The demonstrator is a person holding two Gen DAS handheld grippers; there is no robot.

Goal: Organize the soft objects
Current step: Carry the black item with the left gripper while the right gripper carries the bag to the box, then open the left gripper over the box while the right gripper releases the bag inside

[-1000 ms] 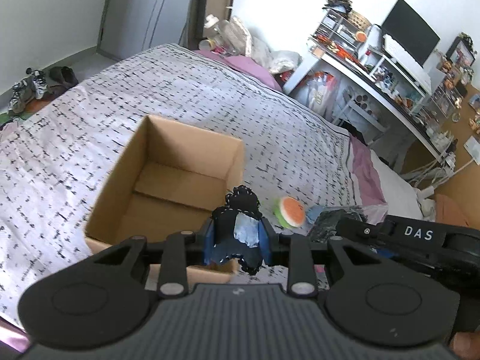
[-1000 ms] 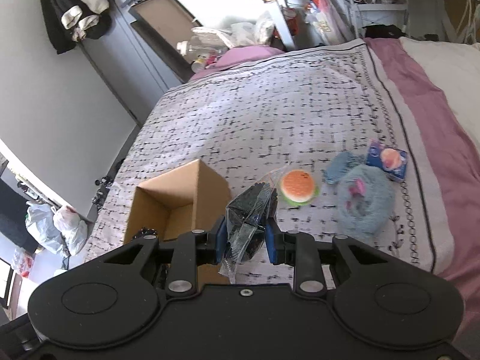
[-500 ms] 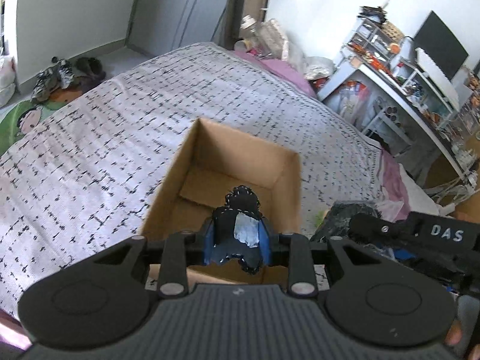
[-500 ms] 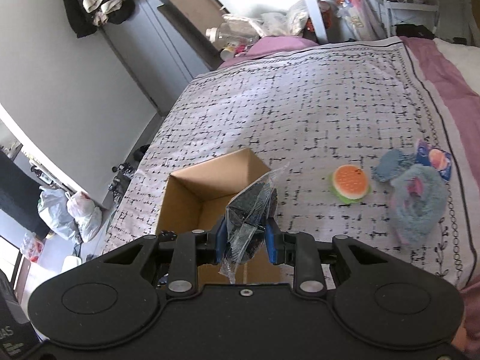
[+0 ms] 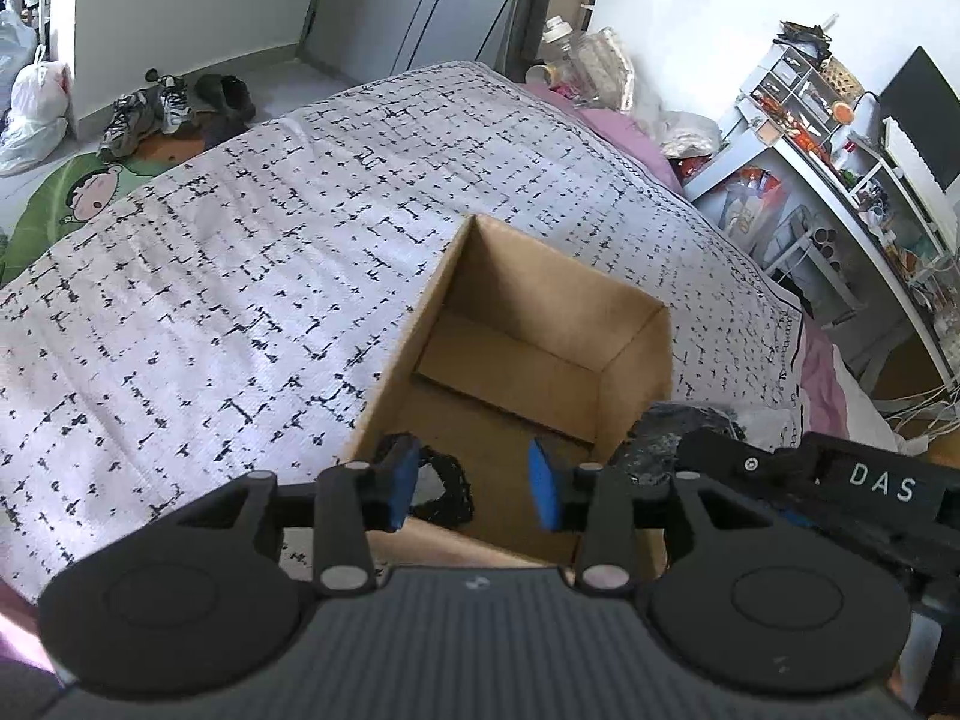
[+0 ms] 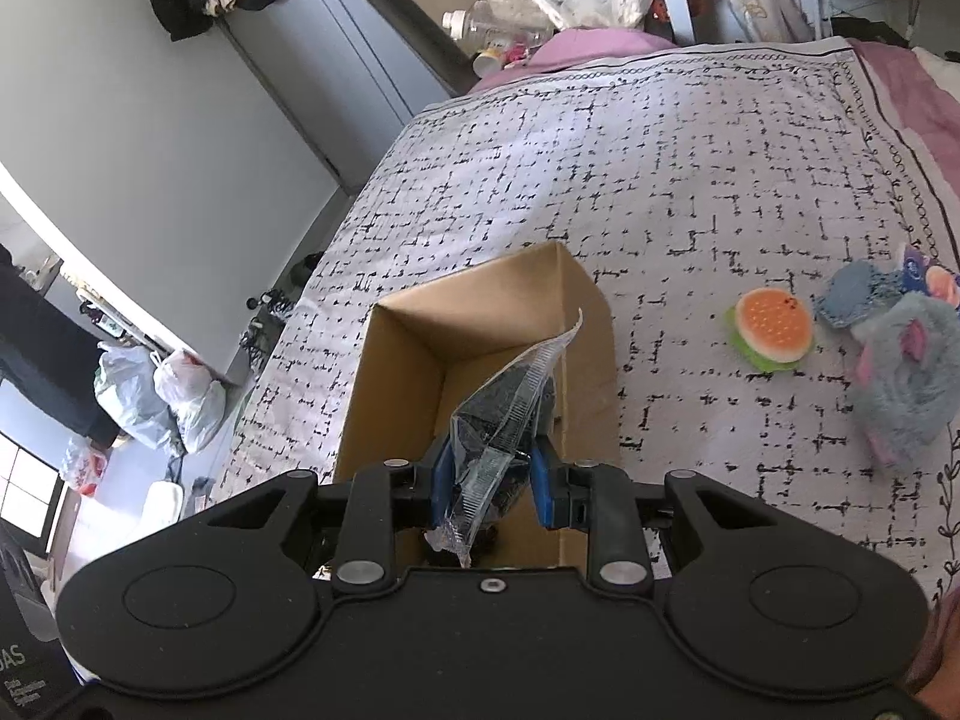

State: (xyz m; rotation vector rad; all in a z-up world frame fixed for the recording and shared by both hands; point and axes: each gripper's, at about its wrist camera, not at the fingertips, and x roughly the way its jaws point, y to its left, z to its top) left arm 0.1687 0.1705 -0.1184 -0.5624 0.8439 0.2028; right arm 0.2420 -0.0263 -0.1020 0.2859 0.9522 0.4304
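Observation:
An open cardboard box sits on the patterned bedspread; it also shows in the right wrist view. My left gripper is open over the box's near edge, and a small black soft item lies just below its left finger inside the box. My right gripper is shut on a clear plastic bag with a dark item, held above the box. A burger-shaped squishy, a blue knit piece and a grey-blue fluffy toy lie on the bed to the right.
The bedspread stretches left and beyond the box. A cluttered desk with shelves stands at the right, shoes and plastic bags lie on the floor. The right gripper's body is close beside the box.
My left gripper has opened and let go of the black item, which dropped into the box. Both grippers moved left over the box; the right one still holds its bag.

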